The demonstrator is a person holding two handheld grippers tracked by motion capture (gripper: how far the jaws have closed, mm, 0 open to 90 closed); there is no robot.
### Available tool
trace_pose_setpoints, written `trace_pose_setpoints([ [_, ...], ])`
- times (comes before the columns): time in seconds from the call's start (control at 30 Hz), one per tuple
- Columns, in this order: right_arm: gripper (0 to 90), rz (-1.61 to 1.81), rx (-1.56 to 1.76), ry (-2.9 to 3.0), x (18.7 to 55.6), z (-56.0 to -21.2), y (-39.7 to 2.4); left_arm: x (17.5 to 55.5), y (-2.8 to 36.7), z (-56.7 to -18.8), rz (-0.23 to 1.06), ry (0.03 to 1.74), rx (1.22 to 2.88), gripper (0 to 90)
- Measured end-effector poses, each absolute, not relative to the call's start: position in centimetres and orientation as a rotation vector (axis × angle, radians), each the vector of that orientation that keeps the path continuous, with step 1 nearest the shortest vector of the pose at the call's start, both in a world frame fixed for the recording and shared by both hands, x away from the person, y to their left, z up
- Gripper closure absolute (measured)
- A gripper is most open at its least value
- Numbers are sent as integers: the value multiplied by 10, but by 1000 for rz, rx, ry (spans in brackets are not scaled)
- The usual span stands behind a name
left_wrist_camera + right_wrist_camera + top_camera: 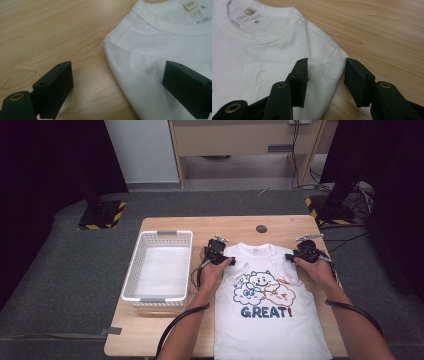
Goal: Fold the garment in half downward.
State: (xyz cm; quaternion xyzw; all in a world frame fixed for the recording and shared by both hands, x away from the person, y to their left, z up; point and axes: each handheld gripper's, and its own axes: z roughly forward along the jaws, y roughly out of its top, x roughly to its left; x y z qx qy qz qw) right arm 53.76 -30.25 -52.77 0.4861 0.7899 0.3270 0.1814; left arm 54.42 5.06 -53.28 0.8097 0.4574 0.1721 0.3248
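Standing at the near edge, you face a light wooden table (170, 330) with a visible grain, set on grey carpet, with dark curtains to either side and pale furniture beyond the far edge. A small dark round cap (261, 228) sits in the wood near the far edge.

Your white T-shirt (270, 320) lies flat, face up, on the right half of the table; its collar points to the far edge and its hem runs off the near edge. The knit is soft and smooth, with a ribbed neckband and a small tan label (189, 6) inside it. Cartoon clouds in blue, white and orange sit on the chest above the word GREAT! in dark letters.

A white plastic basket (131, 275), rectangular with perforated walls and grey handles, stands near the left edge, just beside the shirt.

Your left gripper (117, 82) is at the shirt's left shoulder, jaws wide apart: one over bare wood, the other over the fabric, the folded shoulder edge between them but not pinched. Your right gripper (325, 82) is at the right shoulder, jaws partly closed astride the sleeve edge, with a fold of cloth between the pads; I cannot tell whether both pads press on it.
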Motion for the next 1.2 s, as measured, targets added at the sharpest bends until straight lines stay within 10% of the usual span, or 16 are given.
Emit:
trace_pose_setpoints([
  [0.4, 586, 930, 1374, 2236, 538, -527, -302, 543, 48, -533, 478, 1186, 2090, 208],
  [1.2, 853, 1011, 1396, 2230, 533, -527, -297, 530, 38, -529, 407, 1118, 2094, 821],
])
